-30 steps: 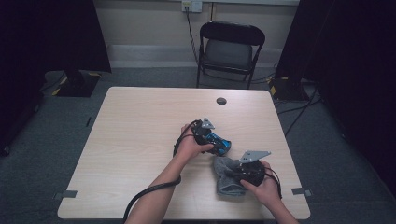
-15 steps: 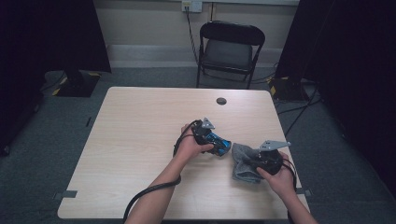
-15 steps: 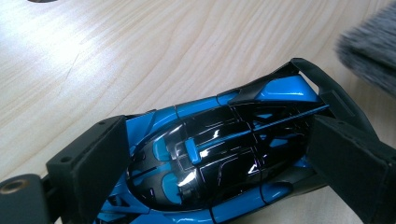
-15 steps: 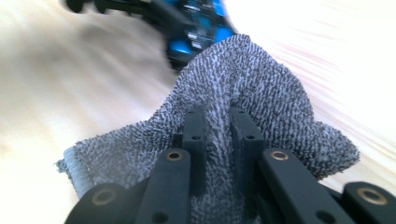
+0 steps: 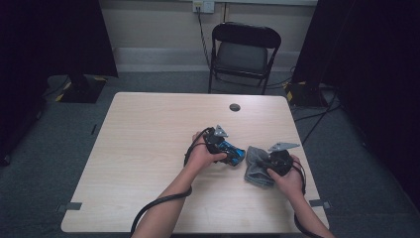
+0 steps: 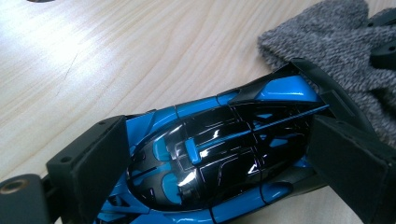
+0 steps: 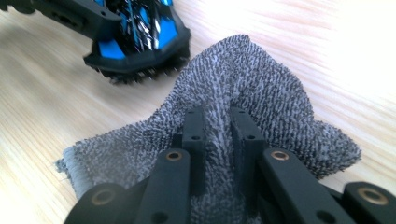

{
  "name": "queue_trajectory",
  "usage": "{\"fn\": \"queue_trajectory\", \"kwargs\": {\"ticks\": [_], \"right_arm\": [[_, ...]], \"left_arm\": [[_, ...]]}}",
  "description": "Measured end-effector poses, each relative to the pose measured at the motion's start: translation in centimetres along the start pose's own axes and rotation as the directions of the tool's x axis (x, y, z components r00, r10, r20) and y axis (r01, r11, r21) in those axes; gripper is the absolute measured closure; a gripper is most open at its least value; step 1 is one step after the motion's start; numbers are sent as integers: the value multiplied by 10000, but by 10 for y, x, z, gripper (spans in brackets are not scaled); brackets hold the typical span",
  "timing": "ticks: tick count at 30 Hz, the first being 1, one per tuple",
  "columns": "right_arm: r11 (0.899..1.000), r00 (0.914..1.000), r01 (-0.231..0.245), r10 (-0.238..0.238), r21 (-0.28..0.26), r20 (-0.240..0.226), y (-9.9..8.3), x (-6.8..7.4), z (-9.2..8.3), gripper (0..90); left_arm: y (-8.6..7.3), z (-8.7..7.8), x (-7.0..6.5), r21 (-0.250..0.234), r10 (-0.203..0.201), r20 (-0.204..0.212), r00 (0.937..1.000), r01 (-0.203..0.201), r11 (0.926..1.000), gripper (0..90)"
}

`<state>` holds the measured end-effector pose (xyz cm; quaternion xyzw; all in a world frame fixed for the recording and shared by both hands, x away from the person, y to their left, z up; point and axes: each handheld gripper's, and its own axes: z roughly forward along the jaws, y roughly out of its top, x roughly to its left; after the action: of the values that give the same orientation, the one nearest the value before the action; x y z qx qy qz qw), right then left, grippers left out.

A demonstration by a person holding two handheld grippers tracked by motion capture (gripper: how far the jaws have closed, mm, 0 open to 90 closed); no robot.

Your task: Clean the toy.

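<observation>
A blue and black toy car (image 6: pixel 219 154) lies on the wooden table (image 5: pixel 148 148), and my left gripper (image 6: pixel 224 158) is shut on its sides. From above, the car (image 5: pixel 233 154) pokes out to the right of my left gripper (image 5: pixel 223 148). A grey knitted cloth (image 7: pixel 243 93) lies crumpled just right of the car, and my right gripper (image 7: pixel 217 135) is shut on a fold of it. In the high view the cloth (image 5: pixel 255 166) sits under my right gripper (image 5: pixel 270 161), near the table's right front. The cloth's edge nearly reaches the car's tail (image 7: pixel 140 51).
A small dark round cap (image 5: pixel 235 107) sits in the table near its far edge. A black folding chair (image 5: pixel 242 54) stands behind the table. Cables trail from both grippers over the table's front edge. The table's right edge is close to my right hand.
My right gripper has carried the cloth from the front of the table toward the right and up beside the car. The left gripper and car have stayed in place.
</observation>
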<state>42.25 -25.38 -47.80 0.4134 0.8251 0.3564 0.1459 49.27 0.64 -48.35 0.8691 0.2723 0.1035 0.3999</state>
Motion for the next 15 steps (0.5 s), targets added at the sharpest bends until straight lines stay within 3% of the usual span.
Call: {"fn": "queue_trajectory", "kwargs": {"ticks": [7,15], "right_arm": [[9997,9990,224,-223,13,-399,5,14,9,782],[9998,9971,196,-194,17,-742,3,17,8,784]], "left_arm": [[0,0,0,23,9,-1,10000,-9,10000,60],[0,0,0,19,36,12,10000,-36,10000,60]]}}
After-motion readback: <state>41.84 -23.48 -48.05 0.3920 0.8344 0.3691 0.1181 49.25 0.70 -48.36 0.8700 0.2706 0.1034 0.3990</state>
